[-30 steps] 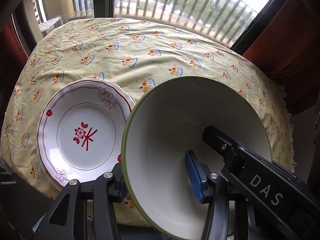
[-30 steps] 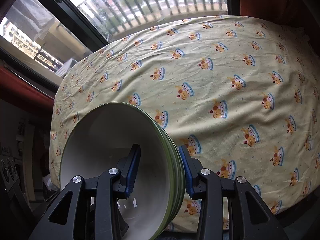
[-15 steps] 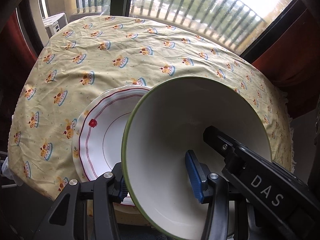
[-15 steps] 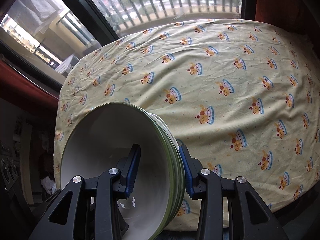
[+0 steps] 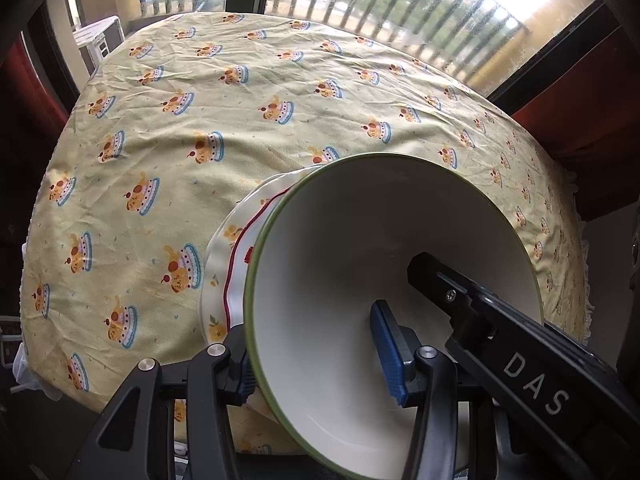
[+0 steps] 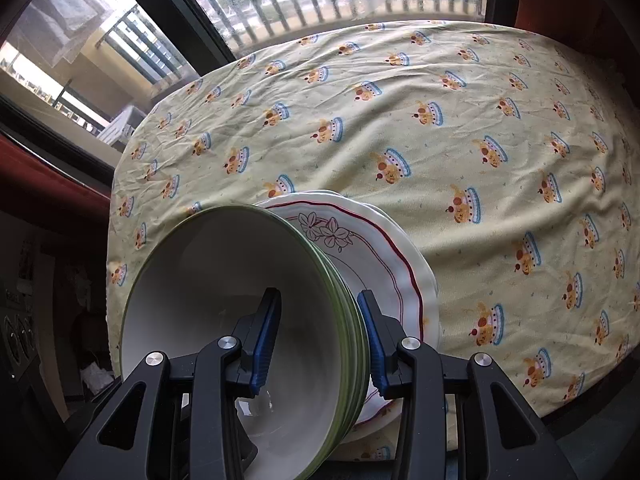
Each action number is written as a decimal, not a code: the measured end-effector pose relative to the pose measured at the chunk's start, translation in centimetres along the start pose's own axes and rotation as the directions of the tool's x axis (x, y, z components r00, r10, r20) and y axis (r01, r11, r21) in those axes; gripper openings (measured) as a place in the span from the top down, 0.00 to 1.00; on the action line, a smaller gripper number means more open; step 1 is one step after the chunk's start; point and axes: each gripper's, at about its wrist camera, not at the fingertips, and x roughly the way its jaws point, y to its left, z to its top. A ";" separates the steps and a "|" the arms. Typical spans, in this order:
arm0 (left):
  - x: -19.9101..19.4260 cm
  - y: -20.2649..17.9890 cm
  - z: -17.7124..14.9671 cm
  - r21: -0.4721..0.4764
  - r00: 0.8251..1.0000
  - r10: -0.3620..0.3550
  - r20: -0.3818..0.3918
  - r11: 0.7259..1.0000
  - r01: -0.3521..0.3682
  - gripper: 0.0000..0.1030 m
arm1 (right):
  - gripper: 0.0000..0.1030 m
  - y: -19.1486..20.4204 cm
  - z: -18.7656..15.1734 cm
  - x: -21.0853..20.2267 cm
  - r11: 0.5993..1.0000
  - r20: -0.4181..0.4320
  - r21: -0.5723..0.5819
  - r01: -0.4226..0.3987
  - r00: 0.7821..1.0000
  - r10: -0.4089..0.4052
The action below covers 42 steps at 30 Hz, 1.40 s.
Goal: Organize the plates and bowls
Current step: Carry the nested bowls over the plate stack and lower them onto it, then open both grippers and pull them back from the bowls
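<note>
Both grippers hold a nested stack of white bowls with green rims [image 5: 360, 248], which also shows in the right wrist view [image 6: 224, 288]. My left gripper [image 5: 316, 364] is shut on the stack's left wall. My right gripper [image 6: 320, 344] is shut on its right wall, and its black body [image 5: 520, 344] reaches into the bowl in the left wrist view. A white plate with a red line and flower print [image 6: 384, 264] lies on the yellow tablecloth [image 5: 240, 120] near the front edge. The stack hangs over the plate and hides most of it [image 5: 228, 280].
The round table's cloth [image 6: 480, 140] carries a cake print. Windows with railings stand behind the table. The table's front edge drops off just below the plate. Dark red curtains hang at both sides.
The bowl stack has moved left over the plate, which now shows in the right wrist view and is mostly covered in the left wrist view. Both grips are unchanged.
</note>
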 end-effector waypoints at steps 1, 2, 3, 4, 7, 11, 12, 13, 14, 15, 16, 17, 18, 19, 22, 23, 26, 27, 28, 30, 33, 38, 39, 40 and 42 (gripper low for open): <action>0.2 0.2 0.0 0.003 1.000 -0.004 -0.009 1.000 0.004 0.52 | 0.58 0.1 -0.1 0.2 1.000 -0.003 0.007 0.005 1.000 -0.005; 0.5 0.3 0.1 0.005 1.000 -0.005 -0.018 1.000 0.006 0.52 | 0.58 0.2 -0.1 0.4 1.000 -0.008 0.014 0.011 1.000 -0.011; 0.6 0.4 0.2 0.008 1.000 -0.008 -0.023 1.000 0.009 0.53 | 0.58 0.3 -0.2 0.7 1.000 -0.013 0.020 0.017 1.000 -0.017; 0.5 0.4 0.2 0.021 1.000 -0.006 -0.013 1.000 0.006 0.53 | 0.58 0.3 -0.2 0.9 0.999 -0.016 0.024 0.022 1.000 -0.021; 0.7 0.3 0.7 0.044 1.000 -0.006 0.009 0.999 0.005 0.53 | 0.58 0.6 0.0 1.0 0.999 -0.001 0.021 0.028 1.000 -0.028; 0.7 -0.4 1.0 0.098 0.999 0.011 0.043 0.995 -0.015 0.53 | 0.58 0.0 0.5 1.3 0.999 0.002 0.040 0.023 1.000 -0.023; 0.8 -0.5 1.1 0.111 0.999 0.014 0.049 0.994 -0.019 0.53 | 0.58 -0.1 0.5 1.4 0.999 0.002 0.043 0.026 1.000 -0.026; 0.8 -0.6 1.0 0.123 0.999 0.015 0.052 0.992 -0.021 0.53 | 0.58 -0.1 0.5 1.4 0.999 0.003 0.045 0.029 1.000 -0.030; 0.8 -0.6 0.9 0.135 0.999 0.012 0.052 0.991 -0.019 0.53 | 0.58 -0.2 0.4 1.5 0.998 0.006 0.046 0.033 0.999 -0.033; 0.8 -0.6 0.8 0.143 0.999 0.008 0.048 0.990 -0.015 0.52 | 0.58 -0.3 0.3 1.5 0.998 0.007 0.048 0.036 0.999 -0.037; 0.9 -0.6 0.7 0.146 0.999 0.001 0.042 0.989 -0.007 0.52 | 0.58 -0.4 0.1 1.6 0.998 0.008 0.054 0.036 0.999 -0.037; 1.0 -0.6 0.7 0.154 0.999 -0.008 0.039 0.988 0.002 0.52 | 0.58 -0.6 -0.1 1.5 0.997 0.013 0.067 0.026 1.000 -0.027; 0.9 -0.6 0.6 0.166 0.999 -0.012 0.041 0.986 0.005 0.52 | 0.57 -0.8 -0.3 1.5 0.997 0.016 0.080 0.016 1.000 -0.017; 1.0 -0.7 0.6 0.177 0.999 -0.015 0.044 0.984 0.007 0.52 | 0.57 -0.9 -0.5 1.5 0.996 0.022 0.084 0.014 1.000 -0.016; 0.8 -0.8 0.4 0.195 0.998 -0.009 0.054 0.981 -0.001 0.50 | 0.57 -0.7 -0.8 1.3 0.995 0.043 0.089 0.038 0.998 -0.042; 0.7 -0.8 0.3 0.196 0.998 -0.007 0.056 0.981 -0.004 0.49 | 0.57 -0.6 -0.9 1.3 0.995 0.048 0.084 0.047 0.998 -0.051; 0.3 -0.4 -0.1 0.184 0.997 0.015 0.080 0.982 -0.030 0.39 | 0.57 -0.2 -1.2 1.0 0.996 0.064 0.060 0.073 0.995 -0.077; 0.1 -0.4 -0.3 0.180 0.994 0.032 0.104 0.982 -0.051 0.30 | 0.56 -0.2 -1.4 0.7 0.996 0.075 0.051 0.073 0.994 -0.077; -0.2 -0.4 -0.6 0.182 0.991 0.044 0.129 0.981 -0.067 0.22 | 0.53 -0.2 -1.5 0.5 0.996 0.088 0.042 0.074 0.993 -0.078; -0.8 -0.4 -1.1 0.184 0.983 0.052 0.174 0.979 -0.085 0.18 | 0.42 -0.3 -1.7 0.0 0.997 0.110 0.013 0.080 0.991 -0.081; -1.7 -0.6 -1.9 0.168 0.974 0.073 0.216 0.980 -0.111 0.16 | 0.36 -0.6 -2.1 -0.8 0.995 0.144 -0.032 0.093 0.986 -0.087; -4.2 -1.2 -3.9 0.140 0.925 0.101 0.367 0.977 -0.162 0.15 | 0.35 -1.7 -3.2 -3.2 0.993 0.228 -0.098 0.066 0.973 -0.042; -4.7 -1.4 -4.1 0.130 0.912 0.121 0.393 0.974 -0.185 0.15 | 0.33 -1.9 -3.5 -3.9 0.991 0.251 -0.114 0.063 0.968 -0.032; -5.3 -1.6 -4.5 0.113 0.899 0.135 0.416 0.973 -0.199 0.14 | 0.31 -2.2 -3.7 -4.5 0.990 0.271 -0.127 0.059 0.962 -0.022; -6.5 -1.8 -5.3 0.082 0.883 0.142 0.448 0.977 -0.199 0.12 | 0.27 -2.8 -4.3 -6.0 0.988 0.320 -0.147 0.047 0.948 0.002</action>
